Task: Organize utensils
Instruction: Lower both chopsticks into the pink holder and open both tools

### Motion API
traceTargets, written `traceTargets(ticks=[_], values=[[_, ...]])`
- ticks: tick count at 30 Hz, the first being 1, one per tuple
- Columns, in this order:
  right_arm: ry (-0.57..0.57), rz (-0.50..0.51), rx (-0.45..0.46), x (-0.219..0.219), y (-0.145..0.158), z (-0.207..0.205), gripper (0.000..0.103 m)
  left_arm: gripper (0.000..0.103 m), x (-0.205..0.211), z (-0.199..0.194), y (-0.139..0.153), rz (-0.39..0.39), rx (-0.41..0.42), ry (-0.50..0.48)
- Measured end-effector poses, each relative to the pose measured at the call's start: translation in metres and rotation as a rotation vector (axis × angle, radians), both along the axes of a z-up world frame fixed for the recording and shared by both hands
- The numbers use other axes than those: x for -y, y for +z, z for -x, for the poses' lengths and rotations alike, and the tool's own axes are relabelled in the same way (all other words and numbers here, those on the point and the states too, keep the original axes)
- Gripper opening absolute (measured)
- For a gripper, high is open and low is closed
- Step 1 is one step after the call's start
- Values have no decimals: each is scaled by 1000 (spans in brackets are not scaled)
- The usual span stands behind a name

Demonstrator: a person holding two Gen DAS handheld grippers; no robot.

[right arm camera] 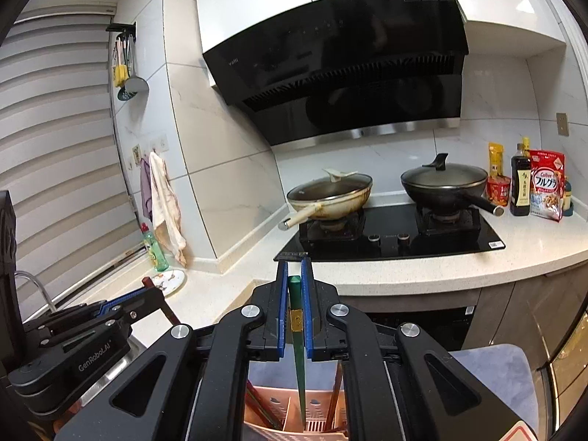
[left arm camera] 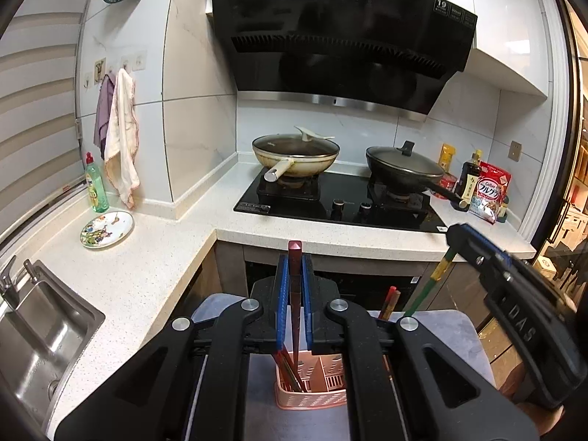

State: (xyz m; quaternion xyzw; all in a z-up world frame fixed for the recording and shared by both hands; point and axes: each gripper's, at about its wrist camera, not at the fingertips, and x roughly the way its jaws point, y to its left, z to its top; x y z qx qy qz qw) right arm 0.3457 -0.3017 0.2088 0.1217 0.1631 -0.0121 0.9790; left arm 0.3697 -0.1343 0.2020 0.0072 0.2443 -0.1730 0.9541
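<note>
My left gripper [left arm camera: 294,261] is shut on a dark red chopstick [left arm camera: 295,294] that points up; its lower end reaches toward the pink utensil holder [left arm camera: 312,391] below, which holds more reddish chopsticks [left arm camera: 288,371]. My right gripper [right arm camera: 294,268] is shut on a green chopstick [right arm camera: 297,345] with a gold band, its tip hanging over the pink utensil holder [right arm camera: 290,411]. In the left wrist view the right gripper [left arm camera: 455,233] and its green chopstick [left arm camera: 430,286] show at the right. In the right wrist view the left gripper [right arm camera: 147,290] shows at the lower left.
A white counter [left arm camera: 147,257] wraps the corner, with a steel sink [left arm camera: 40,338], a patterned plate [left arm camera: 106,228] and a green soap bottle [left arm camera: 95,187]. A hob carries a cream wok [left arm camera: 296,156] and a black pan [left arm camera: 404,171]. Bottles and a cereal bag [left arm camera: 487,194] stand right. A grey mat [right arm camera: 496,371] lies under the holder.
</note>
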Motion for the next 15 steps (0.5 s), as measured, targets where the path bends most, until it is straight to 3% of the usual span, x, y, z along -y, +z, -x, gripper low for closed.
traceTargets(ticks=[15], values=[[23, -3, -88, -2, -46, -13, 7, 7, 8, -13, -29, -10, -47, -10]])
